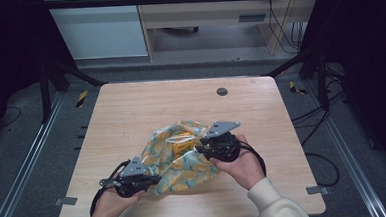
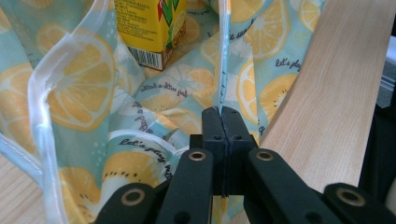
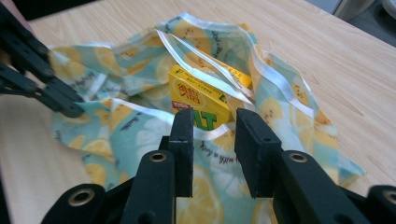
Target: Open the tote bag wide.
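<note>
Even, soft light from above falls on the worktop (image 1: 131,111) in the high view, leaving its pale wood bright while the surroundings at left and right sink into near black. Shadows under the hands are faint and short. No glare shows on the wood. The high view is slightly soft and grainy. In both gripper views the black jaws at the bottom edge are dark yet fairly sharp, the lemon-print bag (image 3: 140,135) is well lit, and the far background blurs, with straight edges bending near the corners.

A yellow drink carton (image 3: 198,100) lies inside the open, crumpled lemon-print bag (image 1: 176,164).
</note>
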{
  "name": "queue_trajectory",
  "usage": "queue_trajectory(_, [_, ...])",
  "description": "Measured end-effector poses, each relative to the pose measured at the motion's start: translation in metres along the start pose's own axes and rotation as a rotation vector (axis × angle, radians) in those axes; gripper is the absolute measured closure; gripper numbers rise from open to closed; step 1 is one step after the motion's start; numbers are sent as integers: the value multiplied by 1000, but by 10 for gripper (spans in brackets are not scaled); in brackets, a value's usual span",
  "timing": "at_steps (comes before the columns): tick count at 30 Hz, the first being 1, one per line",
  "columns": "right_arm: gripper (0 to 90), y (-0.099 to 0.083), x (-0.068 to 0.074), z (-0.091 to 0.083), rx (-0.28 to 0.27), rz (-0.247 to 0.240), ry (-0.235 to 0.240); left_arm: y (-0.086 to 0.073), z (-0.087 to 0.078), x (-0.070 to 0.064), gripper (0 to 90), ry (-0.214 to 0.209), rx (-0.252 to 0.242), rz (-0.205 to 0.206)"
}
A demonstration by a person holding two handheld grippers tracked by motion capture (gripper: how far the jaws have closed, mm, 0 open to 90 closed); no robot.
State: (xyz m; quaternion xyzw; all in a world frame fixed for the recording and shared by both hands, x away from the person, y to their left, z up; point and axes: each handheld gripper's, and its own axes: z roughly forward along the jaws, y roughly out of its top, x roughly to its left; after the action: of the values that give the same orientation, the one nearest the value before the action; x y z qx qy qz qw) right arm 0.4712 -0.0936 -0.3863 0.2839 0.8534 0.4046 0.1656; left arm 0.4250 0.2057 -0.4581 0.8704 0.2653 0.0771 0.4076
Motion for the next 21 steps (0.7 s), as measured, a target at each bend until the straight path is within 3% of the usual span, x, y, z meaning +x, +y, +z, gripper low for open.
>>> queue_trajectory(3, [667,2,-2,7,17,-15,-15,0,0,0,898,-2,-1,-2])
queue_trajectory(7, [579,4,-11,19,41,-36,-23,-1,0,1,898,-6,-2,-3])
queue_trajectory(9, [534,4,-15,24,66,-52,-50,-1,-1,1,898,-5,-4,-3])
queue_trajectory(10, [490,4,-18,29,79,-46,-47,-1,-1,1,898,-5,-4,-3])
queue_trajectory(13, [480,2,-21,33,97,-44,-44,-1,0,1,898,-7,-3,-4])
queue_trajectory(18, [626,-1,-25,41,125,-43,-33,-1,0,1,898,-5,-5,-3])
queue_trajectory(21, [855,-2,-26,41,130,-39,-35,-1,-1,1,897,-2,-6,-4])
